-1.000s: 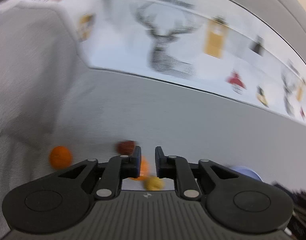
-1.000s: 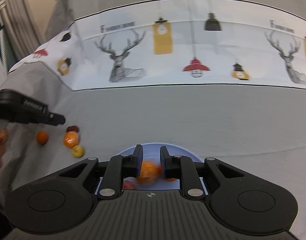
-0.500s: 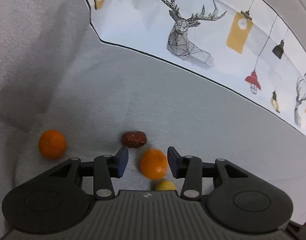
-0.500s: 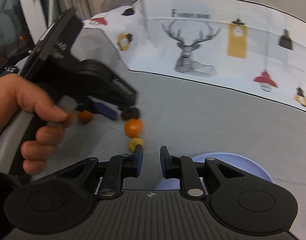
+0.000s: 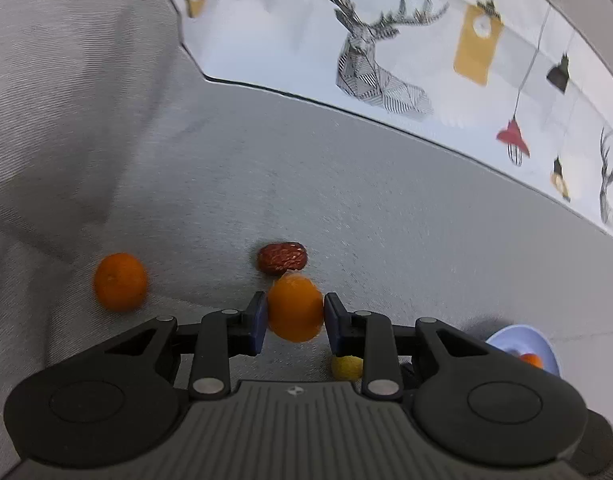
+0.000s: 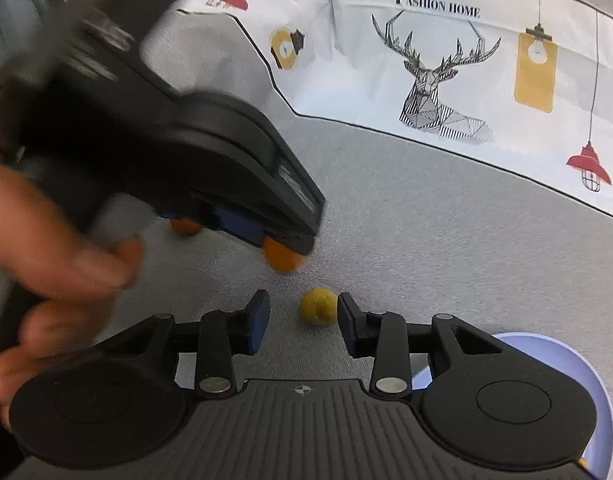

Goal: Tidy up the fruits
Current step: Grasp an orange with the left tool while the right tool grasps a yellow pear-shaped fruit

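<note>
In the left wrist view my left gripper [image 5: 294, 314] is shut on an orange [image 5: 294, 307] just above the grey cloth. A brown date [image 5: 282, 257] lies just beyond it, a second orange [image 5: 120, 281] to the left, and a small yellow fruit [image 5: 346, 366] under the right finger. In the right wrist view my right gripper [image 6: 303, 316] is open around the yellow fruit [image 6: 317, 306], which touches its right finger. The left gripper [image 6: 284, 254] holds the orange [image 6: 280, 256] just ahead. The light blue plate [image 6: 546, 344] sits at lower right.
The plate [image 5: 522, 340] with an orange fruit in it shows at the right edge of the left wrist view. A white printed cloth panel [image 6: 466, 60] with deer and lamps runs along the back. My hand [image 6: 46, 260] holding the left gripper fills the left side.
The left gripper moved onto the orange and closed on it. The right gripper opened and moved left from over the plate to the yellow fruit.
</note>
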